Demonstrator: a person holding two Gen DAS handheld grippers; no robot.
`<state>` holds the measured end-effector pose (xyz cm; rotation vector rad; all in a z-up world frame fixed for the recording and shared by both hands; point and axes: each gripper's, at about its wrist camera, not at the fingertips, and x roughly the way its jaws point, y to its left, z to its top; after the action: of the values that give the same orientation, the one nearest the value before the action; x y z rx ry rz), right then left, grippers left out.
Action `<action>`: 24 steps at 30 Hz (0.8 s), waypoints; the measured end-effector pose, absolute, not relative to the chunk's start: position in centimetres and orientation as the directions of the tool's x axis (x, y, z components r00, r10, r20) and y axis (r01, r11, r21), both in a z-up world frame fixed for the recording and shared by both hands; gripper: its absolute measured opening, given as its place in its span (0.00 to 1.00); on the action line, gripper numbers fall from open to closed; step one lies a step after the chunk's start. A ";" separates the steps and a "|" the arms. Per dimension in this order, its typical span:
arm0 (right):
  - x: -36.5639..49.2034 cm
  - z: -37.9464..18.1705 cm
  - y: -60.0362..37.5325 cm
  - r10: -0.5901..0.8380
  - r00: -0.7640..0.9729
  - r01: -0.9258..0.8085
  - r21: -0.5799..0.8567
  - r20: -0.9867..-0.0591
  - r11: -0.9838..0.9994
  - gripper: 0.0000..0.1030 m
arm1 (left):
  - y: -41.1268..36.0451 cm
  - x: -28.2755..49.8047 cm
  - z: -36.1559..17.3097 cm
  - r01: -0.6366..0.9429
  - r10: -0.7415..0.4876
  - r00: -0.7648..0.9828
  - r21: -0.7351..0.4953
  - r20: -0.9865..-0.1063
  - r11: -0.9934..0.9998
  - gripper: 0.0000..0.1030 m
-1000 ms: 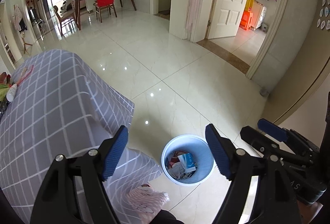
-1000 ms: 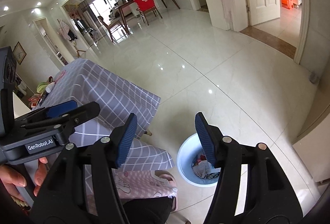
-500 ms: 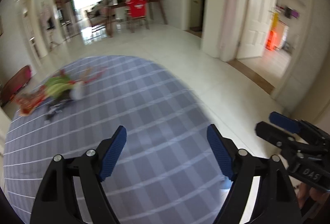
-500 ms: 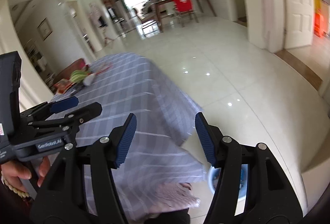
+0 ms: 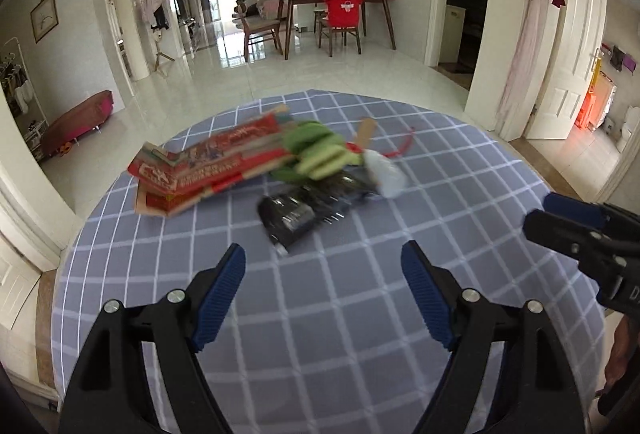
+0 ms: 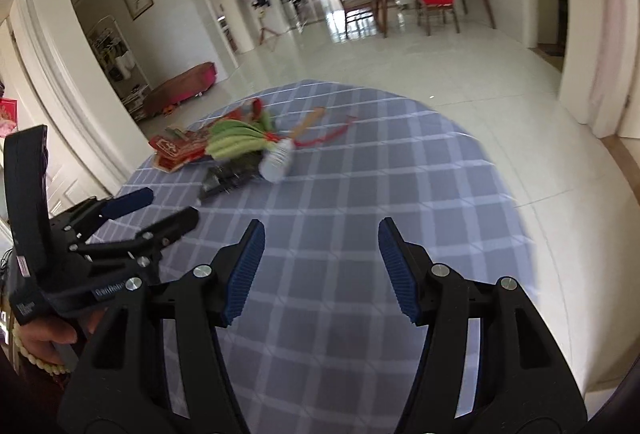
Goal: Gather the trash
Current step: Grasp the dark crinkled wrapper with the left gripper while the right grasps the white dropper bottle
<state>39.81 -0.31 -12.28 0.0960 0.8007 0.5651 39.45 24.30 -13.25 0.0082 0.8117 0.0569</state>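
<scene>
Both grippers, left [image 5: 323, 292] and right [image 6: 320, 270], wide and empty above the checked tablecloth [image 5: 360, 314], aimed at the trash pile [image 5: 272, 174] near its far edge.

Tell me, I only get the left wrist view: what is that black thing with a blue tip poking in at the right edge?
Observer: That is the right gripper. Its own camera shows its fingers spread apart with nothing between them.
Operator: And who carries the gripper I look along?
Observer: A bare hand is wrapped around the handle of the left gripper, seen from the right wrist view.
Operator: Anything on that wrist?
Observer: A bracelet of pale round beads.
</scene>
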 end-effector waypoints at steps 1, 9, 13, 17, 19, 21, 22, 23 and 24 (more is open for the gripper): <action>40.5 -12.4 0.7 0.518 0.549 -0.446 0.294 -0.656 0.845 0.57 | 25.1 40.2 -13.6 -0.025 0.038 0.686 0.028 -0.726 0.999 0.76; 45.6 -14.1 7.6 0.491 0.521 -0.447 0.267 -0.698 0.854 0.57 | 25.6 43.7 -15.9 0.095 0.020 0.660 0.110 -0.751 0.989 0.76; 47.4 -15.1 8.8 0.462 0.506 -0.440 0.242 -0.729 0.865 0.53 | 25.2 45.1 -16.4 0.148 0.004 0.638 0.127 -0.770 0.981 0.73; 48.2 -15.7 9.2 0.454 0.499 -0.442 0.233 -0.738 0.866 0.33 | 25.1 46.1 -16.4 0.176 -0.017 0.629 0.121 -0.777 0.977 0.72; 48.4 -15.8 9.1 0.456 0.491 -0.450 0.231 -0.742 0.862 0.23 | 25.2 46.3 -16.4 0.184 -0.046 0.624 0.089 -0.780 0.979 0.59; 48.2 -15.9 8.7 0.455 0.493 -0.457 0.224 -0.742 0.861 0.23 | 25.1 46.2 -16.4 0.202 -0.077 0.620 0.064 -0.781 0.977 0.44; 48.1 -15.8 8.5 0.451 0.497 -0.455 0.220 -0.742 0.863 0.23 | 24.9 46.0 -16.3 0.203 -0.069 0.620 0.075 -0.782 0.976 0.35; 48.0 -15.8 8.1 0.450 0.498 -0.454 0.219 -0.742 0.864 0.23 | 24.8 46.0 -16.3 0.199 -0.063 0.617 0.078 -0.784 0.977 0.30; 47.8 -15.8 7.7 0.457 0.496 -0.453 0.230 -0.738 0.862 0.23 | 24.8 45.9 -16.3 0.185 -0.051 0.613 0.080 -0.788 0.979 0.29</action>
<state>47.81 7.69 -15.85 0.0057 0.8954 0.5511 45.93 24.75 -16.28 0.1596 0.9014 -0.1367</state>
